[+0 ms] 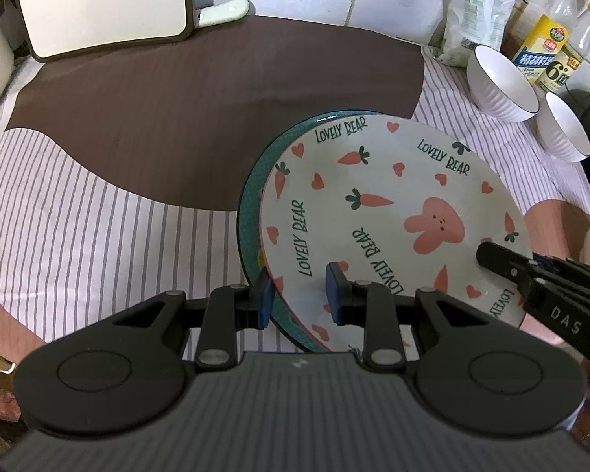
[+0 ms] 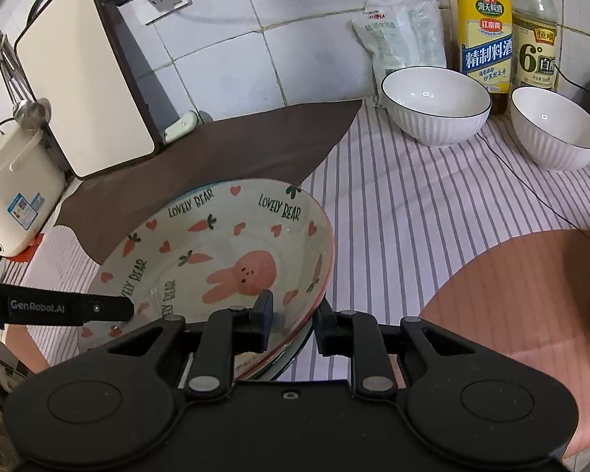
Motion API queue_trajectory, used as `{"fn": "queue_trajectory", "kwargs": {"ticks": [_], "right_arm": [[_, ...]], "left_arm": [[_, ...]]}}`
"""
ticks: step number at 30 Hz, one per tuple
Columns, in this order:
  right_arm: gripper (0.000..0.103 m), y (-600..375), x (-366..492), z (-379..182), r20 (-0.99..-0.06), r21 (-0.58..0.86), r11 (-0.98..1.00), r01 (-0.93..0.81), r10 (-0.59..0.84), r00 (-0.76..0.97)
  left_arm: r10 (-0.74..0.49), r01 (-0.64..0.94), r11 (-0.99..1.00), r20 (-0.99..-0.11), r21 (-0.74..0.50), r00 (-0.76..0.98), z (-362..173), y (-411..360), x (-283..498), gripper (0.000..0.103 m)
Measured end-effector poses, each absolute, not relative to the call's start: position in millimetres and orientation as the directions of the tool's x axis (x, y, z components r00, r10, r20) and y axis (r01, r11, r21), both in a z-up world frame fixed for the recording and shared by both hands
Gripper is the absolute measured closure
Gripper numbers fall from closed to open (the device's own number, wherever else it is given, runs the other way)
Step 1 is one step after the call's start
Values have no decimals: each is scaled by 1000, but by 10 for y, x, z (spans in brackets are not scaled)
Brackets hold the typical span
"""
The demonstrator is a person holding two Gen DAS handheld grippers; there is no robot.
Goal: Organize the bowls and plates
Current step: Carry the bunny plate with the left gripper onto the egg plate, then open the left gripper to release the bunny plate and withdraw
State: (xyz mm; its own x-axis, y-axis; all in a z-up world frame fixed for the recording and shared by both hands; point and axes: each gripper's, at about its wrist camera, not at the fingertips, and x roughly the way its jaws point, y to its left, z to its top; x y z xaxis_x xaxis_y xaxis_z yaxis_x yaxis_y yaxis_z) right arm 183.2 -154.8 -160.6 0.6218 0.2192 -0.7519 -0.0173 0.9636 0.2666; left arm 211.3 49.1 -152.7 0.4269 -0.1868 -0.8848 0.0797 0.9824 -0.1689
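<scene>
A white rabbit-and-carrot plate [image 1: 373, 212] [image 2: 232, 244] lies on a teal plate [image 1: 251, 212], whose rim shows along its left side. My left gripper [image 1: 299, 297] is shut on the near-left rim of the rabbit plate, one pad on top and one beneath. My right gripper [image 2: 295, 322] straddles the plate's right rim with one finger inside and one outside; its pads stand slightly off the rim, so it is open. Its upper finger [image 1: 491, 255] rests over the plate in the left wrist view. Two white ribbed bowls [image 2: 436, 106] [image 2: 558, 129] stand at the back right.
A brown mat [image 1: 216, 98] and a striped cloth [image 2: 393, 216] cover the counter. A cutting board [image 2: 82, 78] leans on the tiled wall beside a rice cooker [image 2: 15, 181]. Bottles [image 2: 483, 39] and a bag [image 2: 405, 31] stand behind the bowls. A thin cable [image 2: 531, 185] crosses the cloth.
</scene>
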Motion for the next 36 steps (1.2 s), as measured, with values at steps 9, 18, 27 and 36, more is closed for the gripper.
{"fn": "queue_trajectory", "kwargs": {"ticks": [9,18,27,36], "right_arm": [[68,-1511,1754,-1697,-704,208,976,-72,200,681],[70,-1520,1697,-1740,-670,194,975,-103,209,712],[71,-1469,1639,-1783,-654,145,983,-114,181,735],[72,-1427,1583,-1652,-689,80,990,-116,139,711]], "left_arm": [[-133,41,991,-903,-128,408,-1535,391,2099,76],[-44,26,999,-919,-36,392,-1481,245,2107,76],[137,78,979,-888,189,440,-1533,-34,2077,78],[76,73,990,-901,118,426,-1369,45,1934,77]]}}
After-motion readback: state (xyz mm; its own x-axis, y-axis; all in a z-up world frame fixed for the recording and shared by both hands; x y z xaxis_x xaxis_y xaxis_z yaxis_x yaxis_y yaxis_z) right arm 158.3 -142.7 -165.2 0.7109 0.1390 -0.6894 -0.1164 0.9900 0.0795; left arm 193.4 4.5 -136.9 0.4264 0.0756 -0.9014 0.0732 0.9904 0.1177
